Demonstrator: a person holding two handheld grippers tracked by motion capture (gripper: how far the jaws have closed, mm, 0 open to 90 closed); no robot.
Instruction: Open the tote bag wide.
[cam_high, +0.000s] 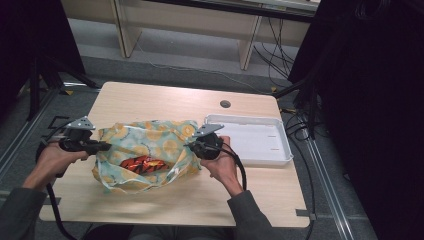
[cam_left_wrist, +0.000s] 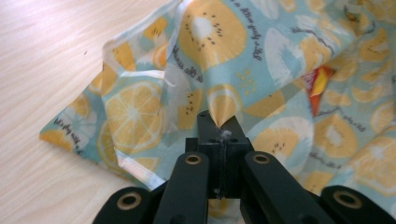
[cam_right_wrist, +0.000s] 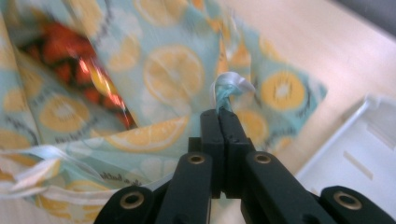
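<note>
One rectangular table (cam_high: 150, 102) of pale wood-grain laminate carried all items; a small round grommet hole (cam_high: 225, 104) sat near its far edge. On the table's right half lay a shallow white plastic tray (cam_high: 280, 131) with rounded corners and a raised rim, just beside the bag. The fabric bag (cam_high: 145, 137), a soft, wrinkled cloth in light blue printed with yellow-orange citrus slices, rested at the table's centre, its mouth held open toward the person. Inside the opening lay a glossy red-and-orange snack packet (cam_high: 142, 163), crinkled and reflective. The left gripper (cam_high: 102, 146), black with a grey three-cornered plate, had its jaws pressed together on a pinched fold of the bag's left edge; the left gripper view showed cloth (cam_left_wrist: 224, 112) rising from between the closed jaws. The right gripper (cam_high: 192, 145) was likewise clamped on the bag's right edge, where a twisted pale-blue hem (cam_right_wrist: 226, 91) protruded above its jaws.
</note>
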